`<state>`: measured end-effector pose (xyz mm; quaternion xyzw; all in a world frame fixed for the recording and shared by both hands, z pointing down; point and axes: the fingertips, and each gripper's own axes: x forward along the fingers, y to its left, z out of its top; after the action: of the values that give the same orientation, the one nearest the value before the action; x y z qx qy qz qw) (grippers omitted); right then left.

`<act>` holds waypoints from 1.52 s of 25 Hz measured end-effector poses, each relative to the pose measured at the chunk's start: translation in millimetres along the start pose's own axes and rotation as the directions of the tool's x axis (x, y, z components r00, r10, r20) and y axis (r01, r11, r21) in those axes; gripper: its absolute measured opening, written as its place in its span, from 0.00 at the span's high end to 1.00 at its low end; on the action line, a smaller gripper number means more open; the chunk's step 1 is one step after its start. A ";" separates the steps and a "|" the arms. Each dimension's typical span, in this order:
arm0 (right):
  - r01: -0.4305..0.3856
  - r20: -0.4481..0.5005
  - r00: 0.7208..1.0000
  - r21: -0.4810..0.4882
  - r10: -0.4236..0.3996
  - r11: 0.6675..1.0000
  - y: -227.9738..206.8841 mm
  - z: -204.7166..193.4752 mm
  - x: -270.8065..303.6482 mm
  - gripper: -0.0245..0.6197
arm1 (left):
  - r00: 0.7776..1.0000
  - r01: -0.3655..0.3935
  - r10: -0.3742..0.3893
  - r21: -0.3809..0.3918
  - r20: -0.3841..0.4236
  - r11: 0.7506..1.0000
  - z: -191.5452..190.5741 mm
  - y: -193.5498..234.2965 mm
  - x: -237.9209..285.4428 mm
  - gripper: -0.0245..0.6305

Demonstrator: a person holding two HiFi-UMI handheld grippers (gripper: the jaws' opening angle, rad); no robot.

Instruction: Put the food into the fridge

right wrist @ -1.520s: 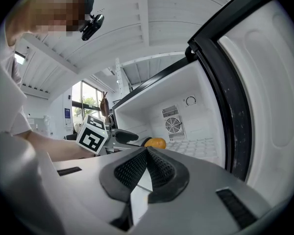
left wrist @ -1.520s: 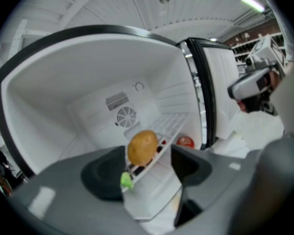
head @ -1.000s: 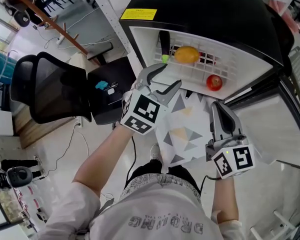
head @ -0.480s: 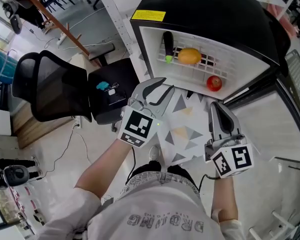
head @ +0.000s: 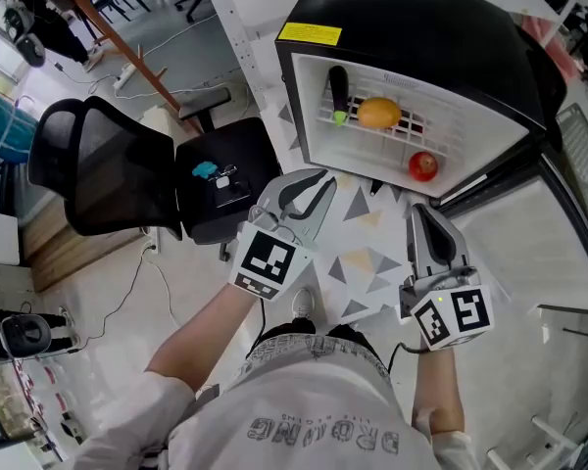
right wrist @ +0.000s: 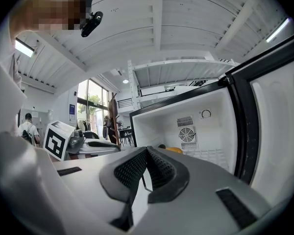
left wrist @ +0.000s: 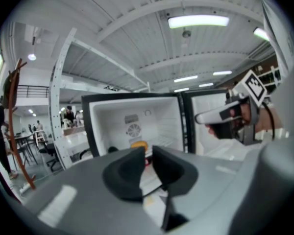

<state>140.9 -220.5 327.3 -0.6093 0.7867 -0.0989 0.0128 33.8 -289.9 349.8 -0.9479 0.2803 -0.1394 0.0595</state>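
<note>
The left gripper (head: 325, 177) has just been closing its jaws. They now stand at a narrow slit with nothing between them. The right gripper (head: 417, 209) has its pads pressed together and is also empty. Both hang just in front of the open fridge (head: 421, 18) and point into its mouth, the left before the fridge's left half and the right before its right half.

All the food lies beyond the tips, inside the fridge on its white wire shelf (head: 451, 130). A dark eggplant (head: 339, 88) lies by the fridge's left wall, its long axis front to back and its green stem end forward. A yellow-orange fruit (head: 378, 114) sits just beside it, and a red fruit (head: 422, 165) is at the front right.

Nothing is left to carry, so the loading looks done. The door (head: 495, 177) stands out from the fridge's right side. The right gripper is nearer to it, so a closing push would likely fall to that hand.
</note>
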 end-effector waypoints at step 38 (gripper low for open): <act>-0.002 -0.013 1.000 -0.068 0.002 0.998 27.0 1.4 -4.9 0.96 | 0.999 -0.004 0.006 -0.039 0.054 0.999 7.4 12.1 -29.8 0.95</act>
<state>116.6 -209.6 320.9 -0.6079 0.7902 -0.0763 -0.0130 5.8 -283.5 333.6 -0.9516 0.2834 -0.1080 0.0488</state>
